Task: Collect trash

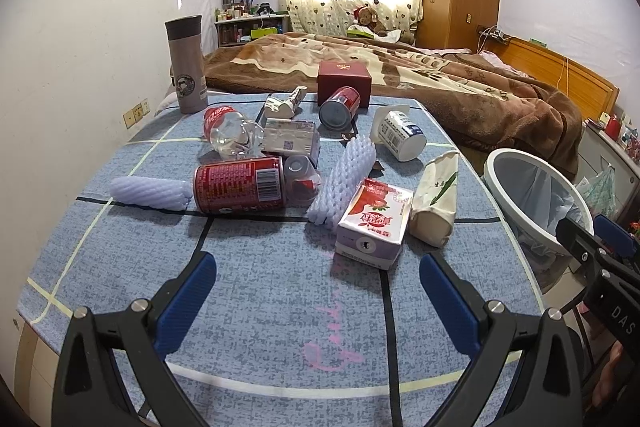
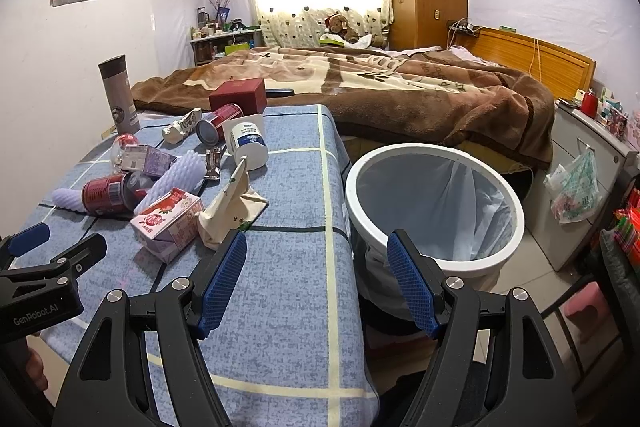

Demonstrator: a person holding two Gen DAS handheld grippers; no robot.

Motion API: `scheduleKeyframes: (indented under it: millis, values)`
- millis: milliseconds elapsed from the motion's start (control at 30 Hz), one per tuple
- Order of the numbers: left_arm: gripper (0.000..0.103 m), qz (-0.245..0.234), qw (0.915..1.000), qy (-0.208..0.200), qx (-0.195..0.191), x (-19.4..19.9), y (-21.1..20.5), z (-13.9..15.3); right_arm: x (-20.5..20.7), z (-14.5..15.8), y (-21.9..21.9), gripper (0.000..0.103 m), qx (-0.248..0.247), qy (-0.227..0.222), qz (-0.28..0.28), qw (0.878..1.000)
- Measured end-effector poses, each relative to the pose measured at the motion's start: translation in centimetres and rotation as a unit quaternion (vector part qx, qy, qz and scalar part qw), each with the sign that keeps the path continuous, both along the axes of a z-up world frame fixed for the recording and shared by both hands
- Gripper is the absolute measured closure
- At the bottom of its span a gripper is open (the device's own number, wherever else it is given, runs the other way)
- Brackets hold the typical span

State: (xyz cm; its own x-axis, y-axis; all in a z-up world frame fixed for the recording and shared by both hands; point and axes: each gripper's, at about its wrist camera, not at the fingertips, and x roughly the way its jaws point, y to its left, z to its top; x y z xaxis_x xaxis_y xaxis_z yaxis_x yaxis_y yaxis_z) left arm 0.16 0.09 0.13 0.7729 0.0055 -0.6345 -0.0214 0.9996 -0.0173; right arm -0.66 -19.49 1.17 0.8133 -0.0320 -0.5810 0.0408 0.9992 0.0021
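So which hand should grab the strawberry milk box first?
Probably the left. The left tool is open and points almost straight at the strawberry milk carton, with only bare tablecloth between. The right tool, also open, faces the trash bin instead.

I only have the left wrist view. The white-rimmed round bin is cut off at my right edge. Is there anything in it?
Observer: The right wrist view looks down into the white-rimmed round bin; its pale liner shows no trash inside.
Operator: Where is the right gripper?
Observer: The right gripper is open, holding nothing, straddling the edge of the blue patterned tablecloth and the bin.
Operator: Anything hidden behind the white ridged foam sleeve?
Observer: Yes, beside the white ridged foam sleeve a small crumpled shiny wrapper lies flat on the cloth.
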Motion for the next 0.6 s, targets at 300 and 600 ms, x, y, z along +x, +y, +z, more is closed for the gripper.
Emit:
scheduleKeyframes:
  millis: [300, 600]
  values:
    - [0.000, 0.002, 1.0000, -0.002, -0.004, -0.27, 0.51, 0.28, -0.03, -0.02, -0.02, 0.029, 0.000, 0.000, 0.001, 1.000]
    - [0.000, 0.002, 1.0000, -0.002, -0.005, -0.30, 0.66, 0.32, -0.10, 0.01, 0.26, 0.029, -0.002, 0.000, 0.001, 1.000]
